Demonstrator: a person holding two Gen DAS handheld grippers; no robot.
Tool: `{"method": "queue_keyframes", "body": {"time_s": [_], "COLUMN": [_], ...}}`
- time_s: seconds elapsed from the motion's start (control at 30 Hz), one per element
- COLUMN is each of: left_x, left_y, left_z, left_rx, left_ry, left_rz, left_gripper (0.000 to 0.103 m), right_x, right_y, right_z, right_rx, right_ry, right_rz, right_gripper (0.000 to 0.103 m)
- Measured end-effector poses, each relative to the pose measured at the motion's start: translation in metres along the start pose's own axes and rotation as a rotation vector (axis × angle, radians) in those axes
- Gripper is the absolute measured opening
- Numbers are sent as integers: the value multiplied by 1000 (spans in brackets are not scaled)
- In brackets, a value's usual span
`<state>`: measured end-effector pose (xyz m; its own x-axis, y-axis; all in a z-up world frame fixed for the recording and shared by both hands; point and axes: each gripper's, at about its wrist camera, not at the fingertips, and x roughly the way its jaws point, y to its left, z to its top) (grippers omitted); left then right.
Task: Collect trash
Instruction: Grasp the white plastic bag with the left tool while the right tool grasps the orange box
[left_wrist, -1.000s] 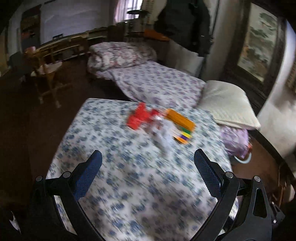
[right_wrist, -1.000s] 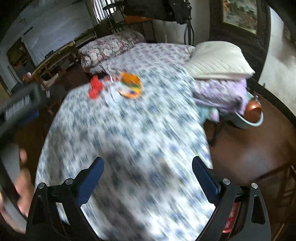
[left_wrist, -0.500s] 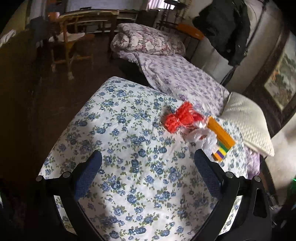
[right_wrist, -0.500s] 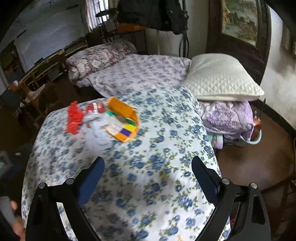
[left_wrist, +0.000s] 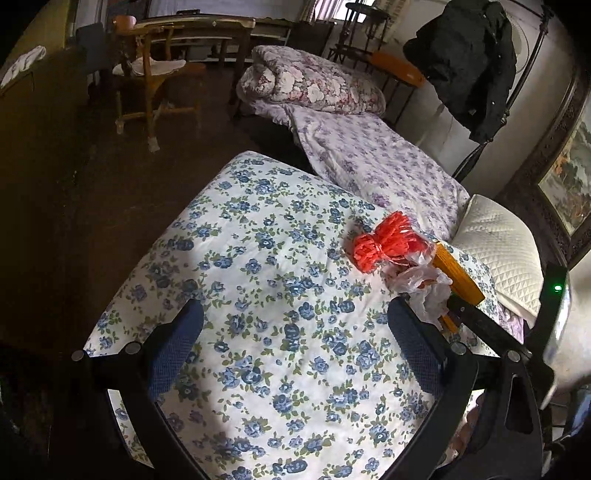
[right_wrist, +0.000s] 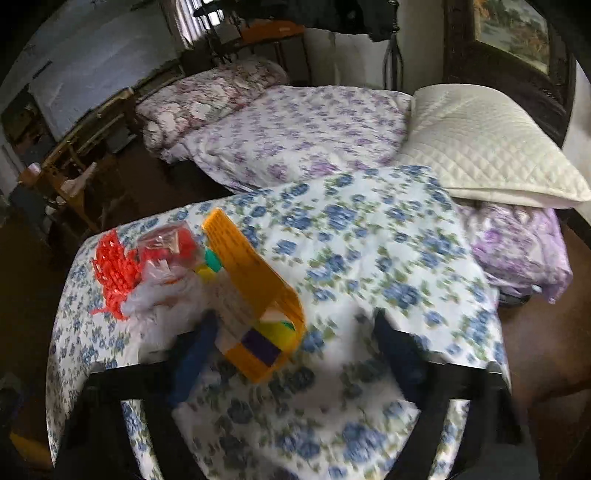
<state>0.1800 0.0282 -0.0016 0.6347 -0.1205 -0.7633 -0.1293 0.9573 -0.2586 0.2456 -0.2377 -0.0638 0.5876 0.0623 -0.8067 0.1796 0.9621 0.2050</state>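
Holding anything in your left claw? my friend asks.

No, I say. My left claw is spread wide. It hangs over the flowery cloth, and only cloth shows between its blue fingers.

And your right claw?

My right claw is closing. The low end of the orange box sits between its fingers. One finger is right beside the box. The other finger is apart from it, so nothing is pinched. That view is blurry.

Where is the trash?

It is all in one little heap on the cloth, near the far side. The orange box lies there with colored squares on its end. Some crinkly clear plastic lies just beside it, touching it. A red stringy bunch lies on the other side of the plastic.

Can your left claw see the heap too?

Yes. It is up and to the right of that claw, well apart from its fingers.

What else is near?

A cream pillow lies past the cloth, and a purple flowery blanket is next to it.
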Motion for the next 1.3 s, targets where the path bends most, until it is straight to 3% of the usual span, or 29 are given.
{"method": "queue_keyframes", "body": {"time_s": [0.1, 0.27, 0.43, 0.53, 0.7, 0.83, 0.87, 0.9, 0.93, 1.0, 1.1, 1.3], "left_x": [5, 22, 53, 70, 107, 117, 116, 115, 114, 112, 105, 63], "left_y": [-3, -21, -73, -100, -124, -128, -128, -129, -130, -130, -123, -86], "left_z": [-1, -4, -9, -8, -12, -15, -14, -14, -13, -13, -16, -29], "left_rx": [13, 47, 139, 199, 216, 219, 219, 232, 246, 260, 252, 196], "left_ry": [4, 48, 110, 101, 157, 129, 115, 95, 89, 96, 95, 130], "left_rz": [7, -22, -73, -36, -8, 29, 30, 25, 16, -35, -46, -71], "left_gripper": [96, 96, 96, 96, 96, 95, 86, 68, 58, 16, 9, 7], "right_x": [-12, -71, -121, -123, -116, -110, -110, -110, -112, -115, -118, -106], "right_y": [-5, -18, -43, -49, -46, -47, -48, -51, -53, -56, -62, -74], "right_z": [-4, -27, -82, -101, -103, -103, -103, -103, -102, -101, -100, -87], "right_rx": [15, 63, 144, 144, 101, 87, 92, 102, 109, 120, 139, 162], "right_ry": [-18, -30, -17, -12, 9, 28, 33, 33, 26, 9, -11, -24], "right_rz": [42, -83, -94, -57, -39, -52, -54, -58, -61, -66, -64, -88], "right_gripper": [13, 12, 11, 11, 12, 22, 26, 37, 47, 54, 60, 60]}}
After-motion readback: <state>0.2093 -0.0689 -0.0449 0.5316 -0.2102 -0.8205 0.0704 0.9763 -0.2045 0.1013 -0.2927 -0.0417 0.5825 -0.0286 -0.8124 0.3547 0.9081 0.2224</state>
